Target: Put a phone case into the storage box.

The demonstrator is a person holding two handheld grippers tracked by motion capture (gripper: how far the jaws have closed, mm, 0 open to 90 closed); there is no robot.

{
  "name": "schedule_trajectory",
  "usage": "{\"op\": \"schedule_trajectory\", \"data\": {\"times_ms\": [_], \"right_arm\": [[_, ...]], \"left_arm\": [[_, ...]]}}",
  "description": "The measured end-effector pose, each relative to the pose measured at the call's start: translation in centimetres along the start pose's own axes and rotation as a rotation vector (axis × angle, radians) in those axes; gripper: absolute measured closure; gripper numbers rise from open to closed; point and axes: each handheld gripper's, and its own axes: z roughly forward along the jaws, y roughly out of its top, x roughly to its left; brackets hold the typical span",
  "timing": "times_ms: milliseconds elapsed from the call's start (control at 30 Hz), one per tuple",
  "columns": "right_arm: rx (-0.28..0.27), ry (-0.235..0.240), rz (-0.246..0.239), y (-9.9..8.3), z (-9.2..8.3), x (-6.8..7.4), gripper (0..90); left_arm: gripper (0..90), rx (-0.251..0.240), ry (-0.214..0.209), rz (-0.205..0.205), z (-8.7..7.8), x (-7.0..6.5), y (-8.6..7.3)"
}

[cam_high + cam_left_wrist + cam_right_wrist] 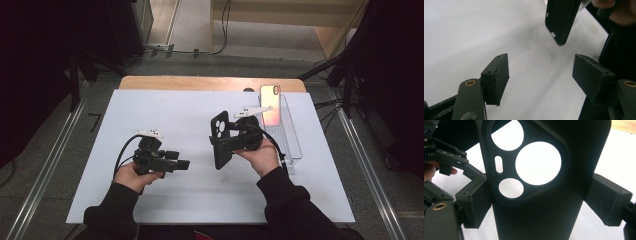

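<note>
A black phone case (pixel 220 131) with round camera cutouts stands upright above the white board, and my right gripper (pixel 226 144) is shut on it. In the right gripper view both pads (pixel 475 203) press the case (pixel 584 150) at its two long edges. To its left, low over the board, my left gripper (pixel 184 164) points right toward the case. Its jaws stand open in the left gripper view (pixel 544 75) with bare board between them; the case's lower end (pixel 561 22) hangs farther off. A phone (pixel 270 104) with a pink-orange screen leans upright in a clear tray (pixel 292 142).
The white board (pixel 175 115) covers most of the wooden table (pixel 200 82). The clear tray lies along the board's right side, close behind the right hand. Metal rails and cables run along the floor on both sides.
</note>
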Motion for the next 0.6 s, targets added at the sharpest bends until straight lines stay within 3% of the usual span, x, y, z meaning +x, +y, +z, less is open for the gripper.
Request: {"op": "schedule_trajectory", "data": {"times_ms": [467,600], "right_arm": [[0.018,-0.003,-0.012,0.8,-1.5,-0.5,11.6],[0.012,-0.022,-0.007,1.0,-2.1,-0.7,11.6]], "left_arm": [[29.3,0.034,0.036,0.042,-0.6,1.1,-2.5],[29.3,0.038,0.036,0.021,-0.9,1.2,-3.2]]}}
